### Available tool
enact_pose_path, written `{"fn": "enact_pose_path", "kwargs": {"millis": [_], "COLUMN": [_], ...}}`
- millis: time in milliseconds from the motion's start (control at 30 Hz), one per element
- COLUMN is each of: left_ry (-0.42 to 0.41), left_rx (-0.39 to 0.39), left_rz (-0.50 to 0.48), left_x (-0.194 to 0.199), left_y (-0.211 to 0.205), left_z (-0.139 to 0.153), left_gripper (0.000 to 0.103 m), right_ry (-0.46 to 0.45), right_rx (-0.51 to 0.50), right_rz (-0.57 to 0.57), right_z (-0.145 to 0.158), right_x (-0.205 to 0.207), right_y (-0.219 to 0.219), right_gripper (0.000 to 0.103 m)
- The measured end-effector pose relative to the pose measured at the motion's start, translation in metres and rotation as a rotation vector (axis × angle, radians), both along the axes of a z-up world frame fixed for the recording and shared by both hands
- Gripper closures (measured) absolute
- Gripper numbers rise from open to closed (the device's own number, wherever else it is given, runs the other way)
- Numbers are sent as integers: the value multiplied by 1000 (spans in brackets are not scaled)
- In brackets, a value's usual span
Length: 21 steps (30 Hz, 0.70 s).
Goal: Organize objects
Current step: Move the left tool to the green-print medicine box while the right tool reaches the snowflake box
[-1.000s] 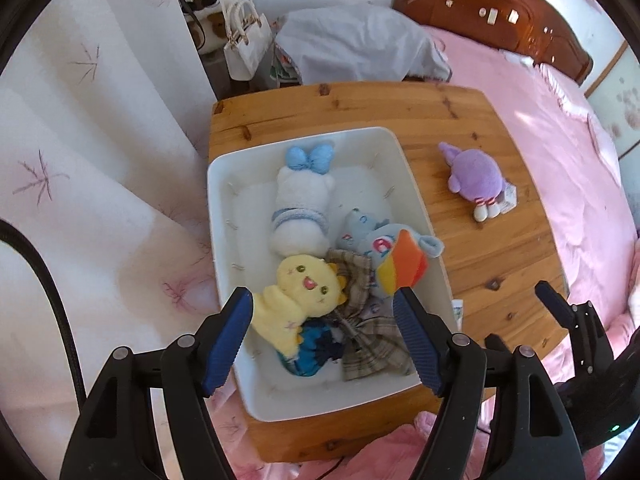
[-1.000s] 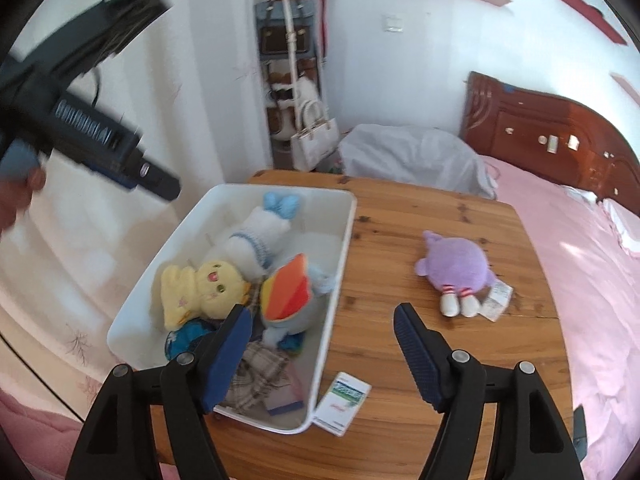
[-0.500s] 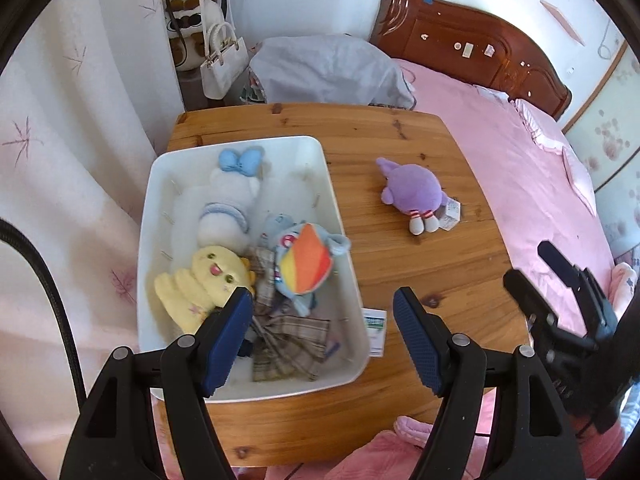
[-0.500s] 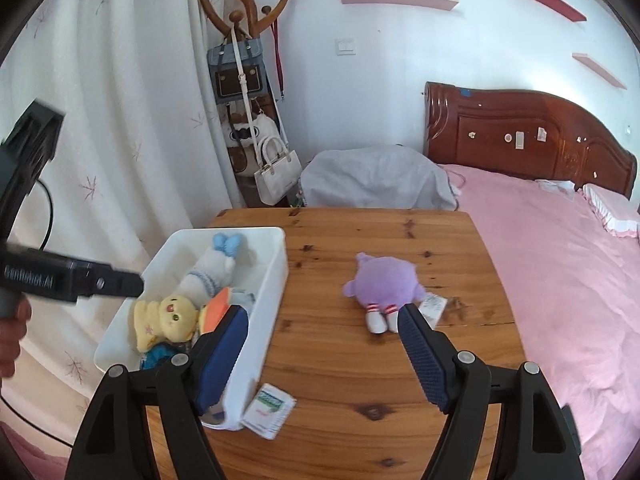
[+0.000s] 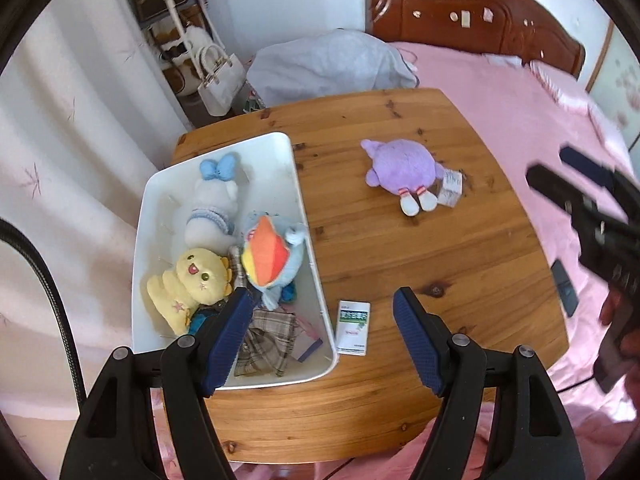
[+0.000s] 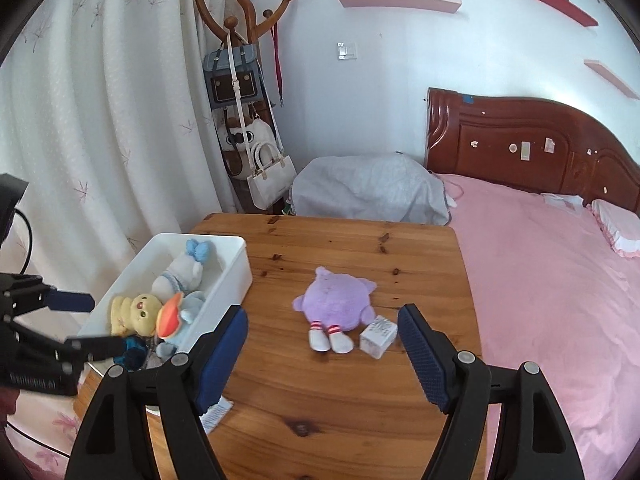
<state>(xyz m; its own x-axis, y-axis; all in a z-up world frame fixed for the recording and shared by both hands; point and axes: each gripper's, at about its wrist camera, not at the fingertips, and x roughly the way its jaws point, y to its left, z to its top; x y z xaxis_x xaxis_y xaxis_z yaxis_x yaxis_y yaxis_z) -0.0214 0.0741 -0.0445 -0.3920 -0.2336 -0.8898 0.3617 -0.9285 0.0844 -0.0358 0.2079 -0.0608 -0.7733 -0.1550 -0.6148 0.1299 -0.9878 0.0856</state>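
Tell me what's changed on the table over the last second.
Both grippers pulled back from the white bin: the left gripper now sits over the small box, the right gripper faces the purple plush. The right jaws have just been opening, nothing between them. Toys and box stayed put.

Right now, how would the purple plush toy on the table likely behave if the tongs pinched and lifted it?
The purple plush toy looks stuffed and fuzzy, so it would probably squash and feel light. Its paper tag would likely dangle. Lying flat, it seems unlikely to roll.
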Motion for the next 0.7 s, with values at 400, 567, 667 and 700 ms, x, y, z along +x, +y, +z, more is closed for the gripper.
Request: {"fn": "enact_pose_path", "kwargs": {"millis": [400,567,667,700], "left_ry": [-182,-285,-353,-365], "left_rx": [-152,-256,-354,-379], "left_rz": [-18,-117,-243,-280], "left_x": [-29,-39,-43,-44], "left_y": [64,85,98,100], "left_z": [-47,-69,-83,-86], "left_gripper": [27,27,27,27], "right_ry": [-61,-109,-145,-152], "right_rx": [-37,-49,-53,-53], "right_rz": [70,84,91,95], "right_z": [-23,-39,-49,-52], "right_x": [-33,-51,-61,-63], "right_y": [51,65,70,71], "right_gripper": [25,25,25,25]}}
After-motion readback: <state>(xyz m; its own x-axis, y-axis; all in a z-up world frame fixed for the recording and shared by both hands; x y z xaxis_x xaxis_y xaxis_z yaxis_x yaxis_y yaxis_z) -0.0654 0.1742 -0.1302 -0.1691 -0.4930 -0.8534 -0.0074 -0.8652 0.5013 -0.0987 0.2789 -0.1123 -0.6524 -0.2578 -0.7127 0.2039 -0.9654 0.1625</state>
